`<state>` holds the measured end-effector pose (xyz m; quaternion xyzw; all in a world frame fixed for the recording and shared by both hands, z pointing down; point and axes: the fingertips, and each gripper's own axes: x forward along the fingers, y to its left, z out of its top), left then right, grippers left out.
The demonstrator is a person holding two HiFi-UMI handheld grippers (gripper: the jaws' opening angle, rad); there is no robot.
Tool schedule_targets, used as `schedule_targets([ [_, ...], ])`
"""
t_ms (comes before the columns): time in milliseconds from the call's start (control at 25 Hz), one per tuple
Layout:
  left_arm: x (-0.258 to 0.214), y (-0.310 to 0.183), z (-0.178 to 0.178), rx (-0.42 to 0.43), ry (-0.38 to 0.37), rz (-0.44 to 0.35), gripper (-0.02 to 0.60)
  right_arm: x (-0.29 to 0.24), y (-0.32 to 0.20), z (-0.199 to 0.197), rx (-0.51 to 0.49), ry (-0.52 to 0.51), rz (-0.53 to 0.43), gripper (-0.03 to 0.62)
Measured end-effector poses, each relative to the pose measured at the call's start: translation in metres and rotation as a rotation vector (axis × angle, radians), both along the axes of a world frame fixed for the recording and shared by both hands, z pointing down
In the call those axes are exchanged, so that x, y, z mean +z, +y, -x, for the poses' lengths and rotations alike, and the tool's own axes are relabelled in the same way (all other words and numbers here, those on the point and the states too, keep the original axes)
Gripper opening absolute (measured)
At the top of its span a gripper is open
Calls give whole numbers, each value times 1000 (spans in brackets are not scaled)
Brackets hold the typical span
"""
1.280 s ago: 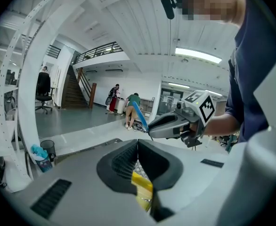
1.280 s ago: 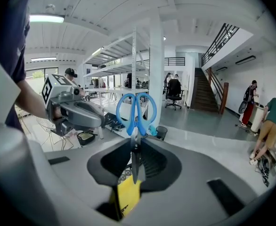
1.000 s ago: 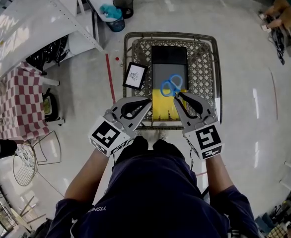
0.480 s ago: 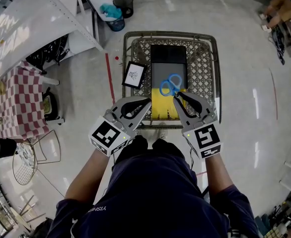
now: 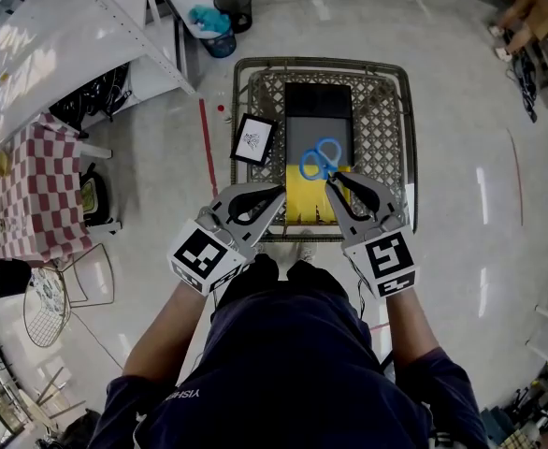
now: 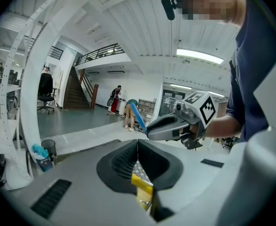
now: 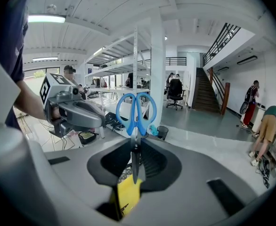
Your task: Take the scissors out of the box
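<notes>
Scissors (image 5: 323, 160) are clamped by the blades in right gripper (image 5: 331, 181) above box (image 5: 319, 110); left gripper (image 5: 281, 191) is closed, empty, near box.

A black bin (image 5: 232, 9) stands near white shelving (image 5: 64, 40).

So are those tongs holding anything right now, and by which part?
The right tongs grip the blue scissors by the blades, handles sticking out past the tips. The left tongs are shut on nothing.
</notes>
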<state>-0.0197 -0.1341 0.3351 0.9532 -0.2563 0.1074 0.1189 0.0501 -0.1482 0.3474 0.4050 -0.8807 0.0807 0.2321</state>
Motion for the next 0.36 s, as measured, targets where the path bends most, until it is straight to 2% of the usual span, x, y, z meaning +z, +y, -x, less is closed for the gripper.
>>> schedule_targets([
  [360, -2, 0, 0, -1, 2, 2, 25, -1, 0, 1, 0, 1, 7, 78],
])
